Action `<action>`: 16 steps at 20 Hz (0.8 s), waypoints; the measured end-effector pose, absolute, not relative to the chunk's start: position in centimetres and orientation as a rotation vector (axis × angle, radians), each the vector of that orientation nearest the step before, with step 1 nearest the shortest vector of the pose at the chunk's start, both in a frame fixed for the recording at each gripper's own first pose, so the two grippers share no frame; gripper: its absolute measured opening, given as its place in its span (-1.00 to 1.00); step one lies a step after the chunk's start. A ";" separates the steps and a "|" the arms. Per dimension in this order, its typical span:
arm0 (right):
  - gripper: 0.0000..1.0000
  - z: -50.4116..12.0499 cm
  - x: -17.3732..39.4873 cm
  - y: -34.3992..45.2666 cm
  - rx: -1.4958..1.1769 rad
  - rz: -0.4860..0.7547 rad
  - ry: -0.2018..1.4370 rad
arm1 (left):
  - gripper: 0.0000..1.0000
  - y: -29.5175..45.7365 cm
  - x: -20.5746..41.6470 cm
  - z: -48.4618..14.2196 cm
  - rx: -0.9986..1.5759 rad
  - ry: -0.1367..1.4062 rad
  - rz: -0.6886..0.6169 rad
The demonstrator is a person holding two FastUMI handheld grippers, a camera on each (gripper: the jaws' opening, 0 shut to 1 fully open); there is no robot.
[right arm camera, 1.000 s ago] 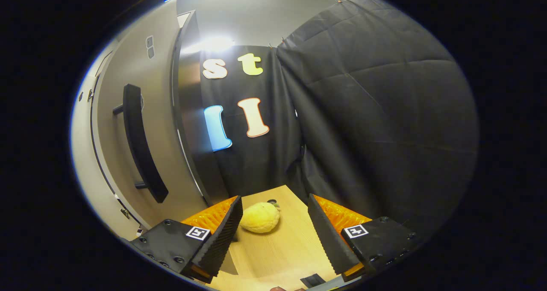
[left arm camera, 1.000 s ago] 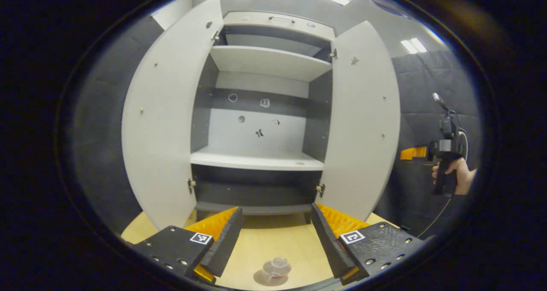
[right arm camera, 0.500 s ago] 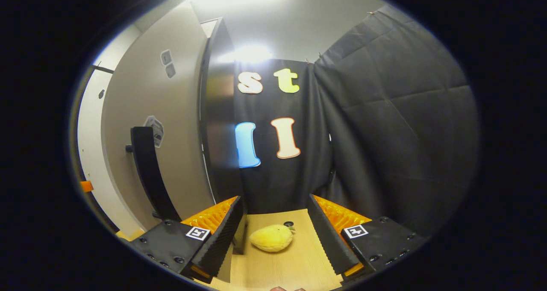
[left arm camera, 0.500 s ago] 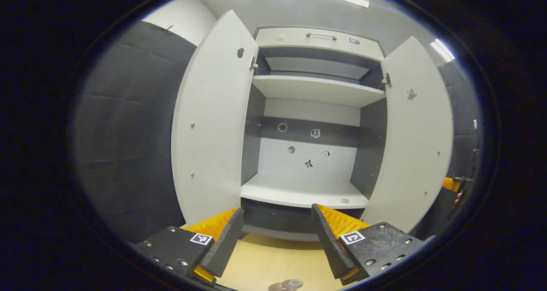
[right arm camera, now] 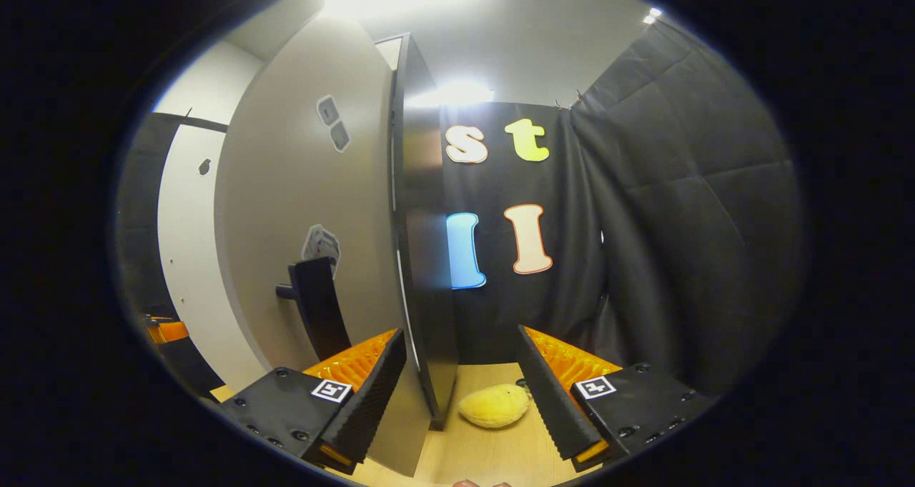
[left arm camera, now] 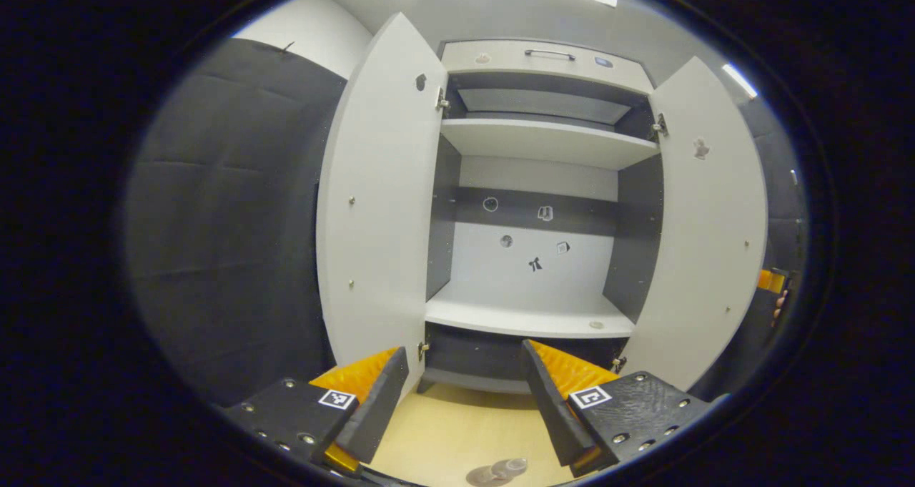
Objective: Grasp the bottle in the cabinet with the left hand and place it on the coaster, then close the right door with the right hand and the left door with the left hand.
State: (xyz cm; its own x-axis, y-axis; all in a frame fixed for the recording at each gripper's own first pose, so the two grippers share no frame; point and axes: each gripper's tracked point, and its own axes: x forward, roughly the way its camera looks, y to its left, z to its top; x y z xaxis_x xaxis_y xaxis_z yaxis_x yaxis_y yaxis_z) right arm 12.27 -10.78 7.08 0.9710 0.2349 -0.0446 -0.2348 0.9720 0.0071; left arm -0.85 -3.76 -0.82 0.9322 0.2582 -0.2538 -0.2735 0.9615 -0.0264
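In the left gripper view the white cabinet [left arm camera: 536, 315] stands with its left door [left arm camera: 379, 208] and right door [left arm camera: 704, 229] wide open and its shelves bare. The clear bottle [left arm camera: 504, 468] stands on a round coaster on the wooden table, low between the fingers of my open left gripper [left arm camera: 461, 405]. My right gripper [right arm camera: 461, 394] is open at the outer side of the right door [right arm camera: 314, 187]. That door's free edge [right arm camera: 425, 308] stands between its fingers, and the black handle [right arm camera: 318, 305] is just left of them. The right gripper [left arm camera: 775, 283] also shows past the right door.
A yellow lemon-like toy [right arm camera: 495, 406] lies on the table [right arm camera: 486, 458] beside the right finger. Black cloth walls close in the booth on both sides. A drawer with a handle [left arm camera: 549, 54] tops the cabinet. The left gripper [right arm camera: 163, 330] shows at the far left.
The left gripper has swung left and lifted away from the bottle, which has slid to the view's bottom edge. The right gripper moved in on the right door; its edge now sits between the fingers.
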 end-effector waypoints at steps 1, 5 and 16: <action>0.95 7.2 12.2 -10.5 -0.003 0.237 0.042 | 0.84 -3.8 -0.8 -1.1 -0.063 0.251 0.261; 0.94 7.0 12.4 -10.0 0.005 0.227 0.044 | 0.84 -3.5 -1.1 -1.9 -0.050 0.261 0.224; 0.94 7.3 11.1 -3.9 -0.063 0.266 0.026 | 0.84 -1.5 -1.8 -2.9 -0.087 0.256 0.163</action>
